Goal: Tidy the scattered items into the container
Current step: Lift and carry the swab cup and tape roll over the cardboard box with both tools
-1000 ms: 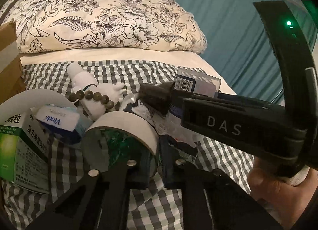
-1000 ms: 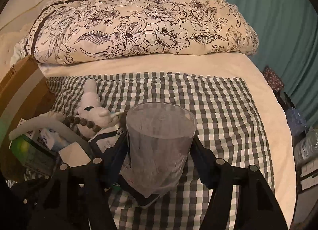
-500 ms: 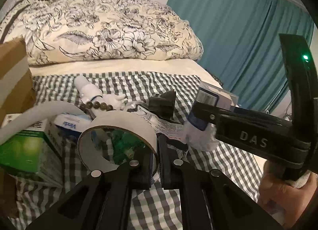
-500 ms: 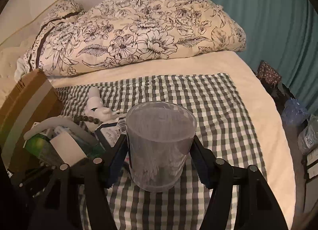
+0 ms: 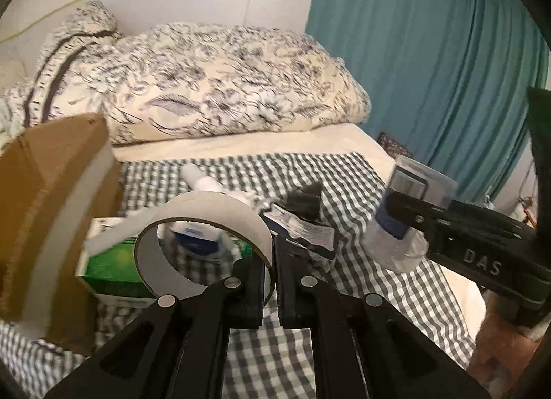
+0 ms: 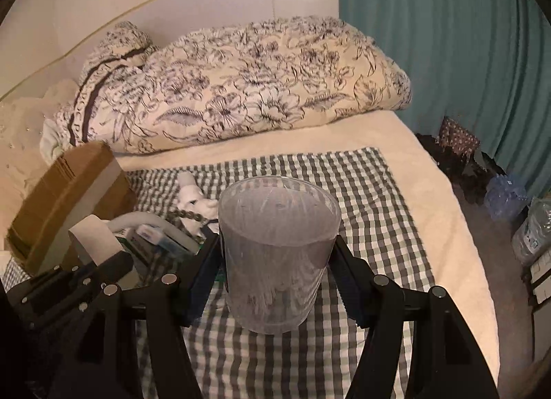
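Observation:
My left gripper (image 5: 275, 261) is shut on the wall of a white tape roll (image 5: 203, 213), held up above the checked cloth (image 5: 344, 171). My right gripper (image 6: 277, 264) is shut on a clear round tub of cotton swabs (image 6: 279, 247), lifted off the cloth; the tub (image 5: 399, 223) also shows at the right of the left wrist view. A brown cardboard box (image 5: 51, 199) stands at the left. Beside it lie a green carton (image 5: 110, 268), a blue-and-white tissue pack (image 5: 196, 244), a white soft toy (image 6: 191, 190) with a bead bracelet (image 6: 189, 214), and a dark labelled packet (image 5: 303, 227).
A floral duvet (image 6: 241, 89) is piled at the head of the bed. A teal curtain (image 6: 447, 54) hangs on the right, with bags and bottles (image 6: 506, 192) on the floor below it. A hand (image 5: 499, 340) holds the right gripper.
Both grippers have risen with the tape roll and the tub still in them. The cardboard box has come further into view at the left.

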Demonstrator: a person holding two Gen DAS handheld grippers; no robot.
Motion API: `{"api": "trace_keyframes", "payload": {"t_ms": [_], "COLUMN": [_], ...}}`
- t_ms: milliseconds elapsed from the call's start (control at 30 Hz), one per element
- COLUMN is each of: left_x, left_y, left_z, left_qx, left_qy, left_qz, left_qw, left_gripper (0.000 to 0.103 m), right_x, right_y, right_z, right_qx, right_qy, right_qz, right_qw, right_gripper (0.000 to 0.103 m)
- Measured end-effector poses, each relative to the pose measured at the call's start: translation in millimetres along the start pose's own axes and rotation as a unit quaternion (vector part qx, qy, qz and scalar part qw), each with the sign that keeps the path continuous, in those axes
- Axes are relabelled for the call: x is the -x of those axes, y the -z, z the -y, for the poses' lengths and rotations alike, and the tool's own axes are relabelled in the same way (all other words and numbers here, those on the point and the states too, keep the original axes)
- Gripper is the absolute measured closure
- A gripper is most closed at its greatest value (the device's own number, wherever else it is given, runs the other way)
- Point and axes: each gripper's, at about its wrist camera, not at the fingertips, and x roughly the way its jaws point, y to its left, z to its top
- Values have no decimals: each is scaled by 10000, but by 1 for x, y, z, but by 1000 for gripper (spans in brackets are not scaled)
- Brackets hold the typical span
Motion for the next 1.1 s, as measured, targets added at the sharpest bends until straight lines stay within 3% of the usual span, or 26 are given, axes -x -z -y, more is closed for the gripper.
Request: {"api": "trace_keyframes", "payload": {"t_ms": [433, 1100], "left_x": [88, 168], "left_y": [-30, -52], "left_z": [-21, -91], "left_qx": [-62, 156], "left_qy": [-554, -1159], "left_qz": [589, 1015], "left_qw": [9967, 9879], "left_gripper": [98, 98], "right_x": [74, 138], "right_y": [-10, -26], "right_z": [-39, -111], "right_qx": [154, 480], "right_qy": [-3, -201], "right_qz": [539, 1106], "right_qw": [9984, 9925], "right_gripper": [40, 40]}}
